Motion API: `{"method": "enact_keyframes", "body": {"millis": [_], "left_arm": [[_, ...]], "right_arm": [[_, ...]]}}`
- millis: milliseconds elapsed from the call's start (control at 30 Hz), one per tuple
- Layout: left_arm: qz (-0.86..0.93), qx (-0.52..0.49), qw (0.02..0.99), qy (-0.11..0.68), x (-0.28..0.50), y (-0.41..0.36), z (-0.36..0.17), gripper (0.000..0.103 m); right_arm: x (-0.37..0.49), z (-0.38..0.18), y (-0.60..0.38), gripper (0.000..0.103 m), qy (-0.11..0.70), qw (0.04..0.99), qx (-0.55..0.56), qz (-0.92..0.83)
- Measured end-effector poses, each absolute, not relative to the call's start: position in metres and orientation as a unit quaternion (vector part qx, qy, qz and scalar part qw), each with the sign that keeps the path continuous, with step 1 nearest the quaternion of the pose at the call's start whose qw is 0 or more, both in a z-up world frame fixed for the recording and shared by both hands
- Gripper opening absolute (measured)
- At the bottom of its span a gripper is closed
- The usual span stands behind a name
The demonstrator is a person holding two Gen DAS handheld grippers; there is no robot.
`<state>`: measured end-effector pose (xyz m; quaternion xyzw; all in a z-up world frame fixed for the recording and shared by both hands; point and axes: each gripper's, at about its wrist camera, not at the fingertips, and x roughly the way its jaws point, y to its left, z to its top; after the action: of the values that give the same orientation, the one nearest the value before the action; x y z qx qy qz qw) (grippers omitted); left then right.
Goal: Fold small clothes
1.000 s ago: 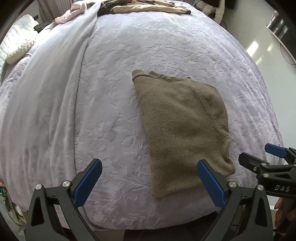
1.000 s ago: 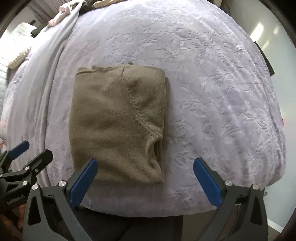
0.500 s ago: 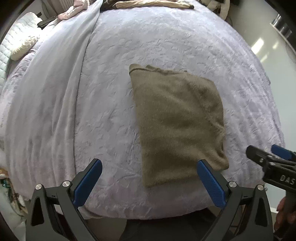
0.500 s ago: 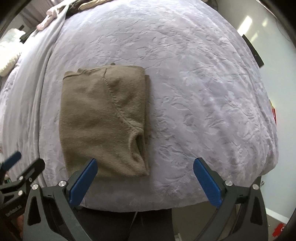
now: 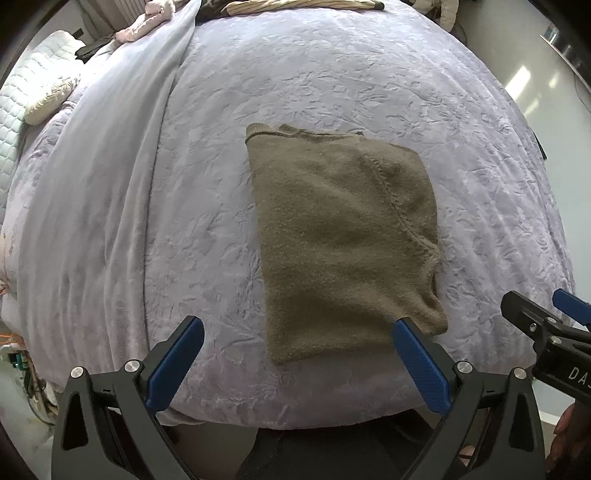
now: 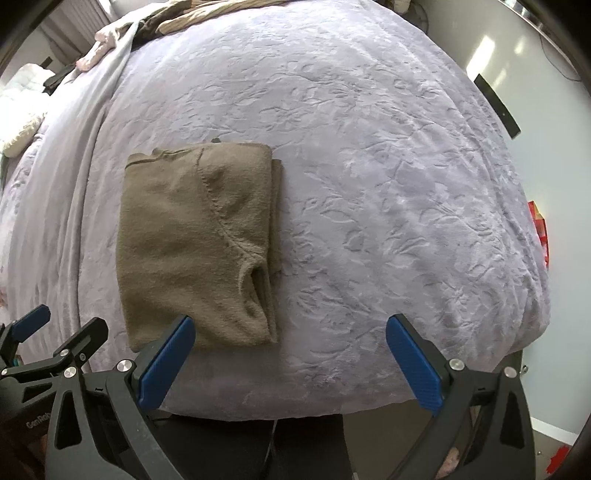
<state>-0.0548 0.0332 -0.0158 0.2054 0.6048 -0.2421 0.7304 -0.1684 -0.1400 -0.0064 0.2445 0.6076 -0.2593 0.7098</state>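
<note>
Left gripper (image 5: 297,356): jaws spread wide and holding nothing; it hovers over the near edge of the bed, and its right blue pad overlaps the sweater's near right corner in the left wrist view, though whether it touches the cloth cannot be told.

Right gripper (image 6: 290,354): also wide open and empty, held over the near edge of the bed; its left pad sits just in front of the sweater's near edge.

Sweater (image 5: 343,236): an olive-brown knit lying flat on the bed, close to the near edge and apart from both side edges. It is folded into a compact rectangle, with stacked layers showing along its right side in the right wrist view (image 6: 195,240).

Position relative to the tools: ahead of and slightly right of the left gripper; ahead of and left of the right gripper, so it lies roughly between the two.

Bed (image 6: 388,184): covered by a lilac embossed blanket; a pile of other clothes (image 5: 295,5) lies at the far edge.

Progress: this sweater looks finished, since neither gripper holds it and its edges line up fairly well.

Left to do: probably the clothes at the far edge, if they belong to the task.
</note>
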Motion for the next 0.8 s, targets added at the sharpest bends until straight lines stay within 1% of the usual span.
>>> {"method": "enact_keyframes", "body": {"millis": [533,800], "left_arm": [[-0.247,0.204,0.747,0.583,-0.057,0.0314,-0.0136,0.103],[-0.238,0.192,0.752,0.584,-0.0536,0.0348,-0.0159,0.103]], "right_arm": [[-0.1705,-0.0053,-0.1397,0.103,0.605,0.71,0.24,-0.268],[-0.1733,-0.0144,-0.145,0.103,0.615,0.7,0.239,-0.275]]}}
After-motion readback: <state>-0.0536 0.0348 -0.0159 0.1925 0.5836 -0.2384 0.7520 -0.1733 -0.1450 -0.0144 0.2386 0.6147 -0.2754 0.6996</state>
